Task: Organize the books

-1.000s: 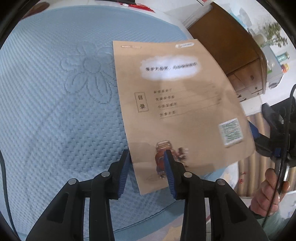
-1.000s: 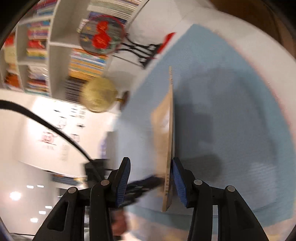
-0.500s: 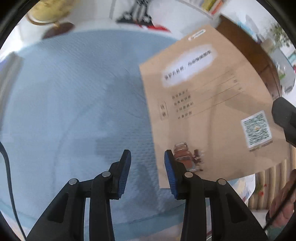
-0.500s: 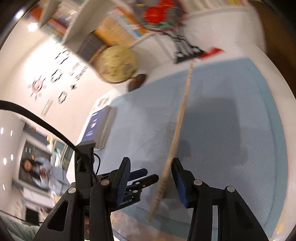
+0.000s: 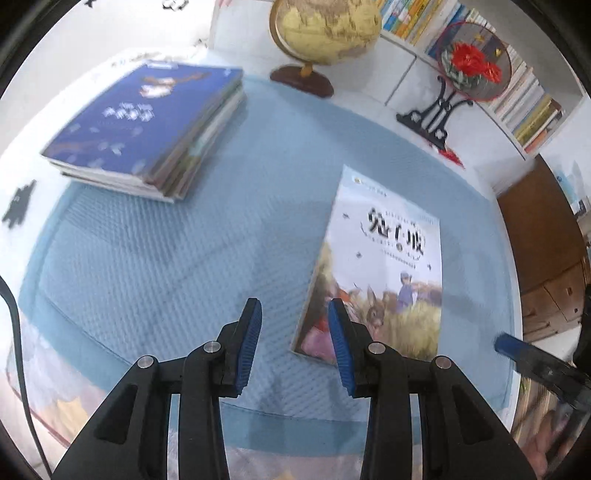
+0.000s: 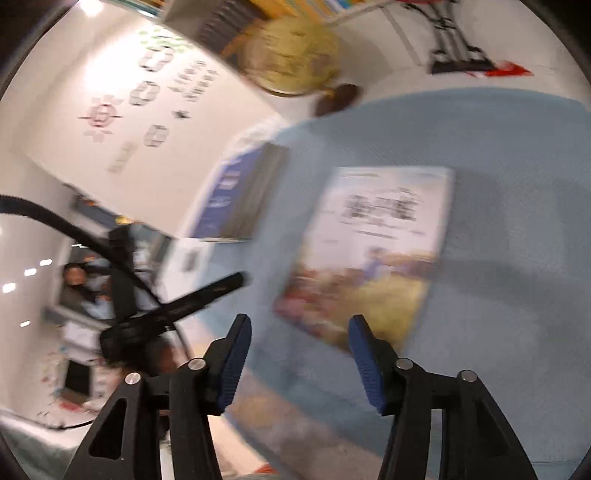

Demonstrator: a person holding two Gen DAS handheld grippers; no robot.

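Observation:
An illustrated book (image 5: 384,266) lies flat and front cover up on the blue quilted cloth (image 5: 184,258). It is also blurred in the right wrist view (image 6: 373,251). My left gripper (image 5: 293,343) hovers open just left of the book's near corner, with nothing between its pads. My right gripper (image 6: 299,354) is opening its jaws, with nothing between them and the book lying just beyond its fingertips. A stack of books (image 5: 147,122) with a dark blue cover on top rests at the far left of the cloth.
A globe (image 5: 325,26) and a round fan ornament with red flowers (image 5: 469,66) on a black stand are at the back. Behind them is a full white bookshelf (image 5: 517,92). A wooden cabinet (image 5: 546,251) is to the right. A person (image 6: 79,284) sits far off.
The book, held up with its tan back cover showing, now lies flat with its front cover up. The left gripper let go first, then the right jaws widened. Both views swung toward the shelf.

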